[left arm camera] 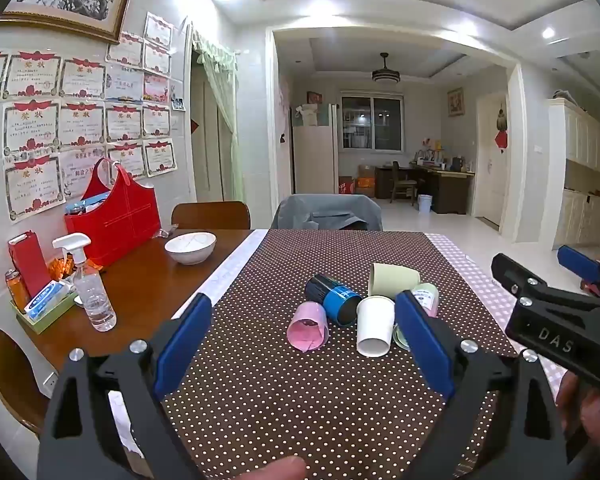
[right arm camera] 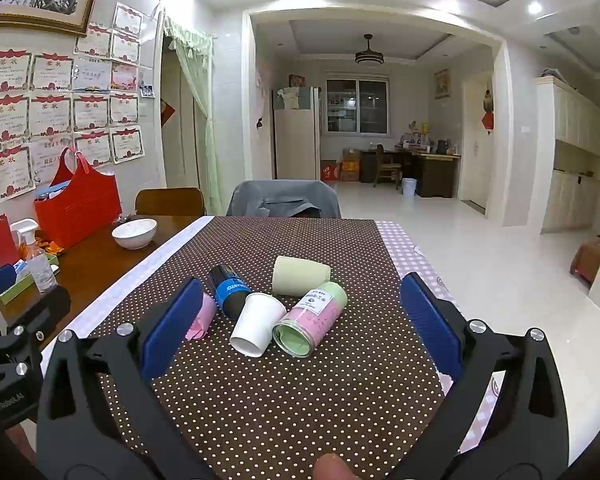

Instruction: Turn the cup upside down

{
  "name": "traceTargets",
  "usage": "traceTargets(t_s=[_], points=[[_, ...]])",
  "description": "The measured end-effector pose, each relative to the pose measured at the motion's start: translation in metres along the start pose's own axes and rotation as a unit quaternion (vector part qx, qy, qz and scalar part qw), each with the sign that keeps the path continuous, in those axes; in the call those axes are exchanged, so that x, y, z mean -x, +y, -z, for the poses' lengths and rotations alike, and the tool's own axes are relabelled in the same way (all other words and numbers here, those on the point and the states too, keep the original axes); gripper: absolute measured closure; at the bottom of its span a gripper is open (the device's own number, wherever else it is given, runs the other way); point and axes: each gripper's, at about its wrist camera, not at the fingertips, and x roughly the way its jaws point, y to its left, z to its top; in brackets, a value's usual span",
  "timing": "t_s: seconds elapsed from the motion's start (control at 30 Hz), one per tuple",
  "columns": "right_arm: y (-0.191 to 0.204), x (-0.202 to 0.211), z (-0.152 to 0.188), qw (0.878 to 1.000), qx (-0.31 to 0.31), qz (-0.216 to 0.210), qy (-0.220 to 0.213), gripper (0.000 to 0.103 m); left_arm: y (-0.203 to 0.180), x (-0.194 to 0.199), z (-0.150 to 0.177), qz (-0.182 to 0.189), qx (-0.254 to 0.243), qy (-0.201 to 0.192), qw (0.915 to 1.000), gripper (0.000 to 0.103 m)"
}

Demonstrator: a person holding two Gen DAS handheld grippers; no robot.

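Note:
Several cups lie on their sides in a cluster on the brown polka-dot cloth (left arm camera: 300,400): a white paper cup (left arm camera: 375,330) (right arm camera: 256,324), a pink cup (left arm camera: 308,326) (right arm camera: 200,316), a blue-and-black cup (left arm camera: 334,298) (right arm camera: 230,290), a cream cup (left arm camera: 394,278) (right arm camera: 300,276) and a pink-and-green cup (right arm camera: 310,318), partly hidden behind a finger in the left wrist view (left arm camera: 426,298). My left gripper (left arm camera: 304,348) is open and empty, just short of the cluster. My right gripper (right arm camera: 300,328) is open and empty, its jaws either side of the cluster, nearer the camera.
A wooden table (left arm camera: 148,280) at the left carries a white bowl (left arm camera: 191,247), a spray bottle (left arm camera: 90,284), a red bag (left arm camera: 116,220) and a tray of small items (left arm camera: 40,304). Chairs (left arm camera: 326,212) stand at the far edge. The right gripper's body (left arm camera: 556,312) shows in the left wrist view.

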Motion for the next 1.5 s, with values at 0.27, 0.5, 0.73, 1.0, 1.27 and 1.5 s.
traceTargets(t_s=[0.27, 0.5, 0.73, 1.0, 1.27, 1.5], points=[[0.001, 0.002, -0.001, 1.000, 0.004, 0.002, -0.007, 0.006, 0.001, 0.000, 0.000, 0.003, 0.005, 0.000, 1.0000, 0.012], [0.003, 0.004, -0.001, 1.000, 0.003, 0.005, -0.010, 0.006, -0.003, -0.001, 0.002, 0.009, 0.002, 0.000, 1.0000, 0.012], [-0.002, 0.012, -0.004, 1.000, 0.004, 0.006, -0.013, 0.006, 0.000, -0.001, 0.002, 0.011, 0.006, 0.001, 0.9999, 0.012], [-0.002, 0.011, -0.005, 1.000, 0.004, 0.007, -0.014, 0.006, -0.001, -0.002, 0.004, 0.016, 0.005, 0.001, 0.9999, 0.012], [-0.002, 0.013, -0.008, 1.000, 0.004, 0.008, -0.016, 0.006, -0.003, 0.000, 0.003, 0.018, 0.004, -0.002, 0.9998, 0.012], [-0.003, 0.013, -0.009, 1.000, 0.004, 0.008, -0.017, 0.006, -0.004, -0.001, 0.004, 0.014, 0.003, -0.004, 0.9999, 0.012]])
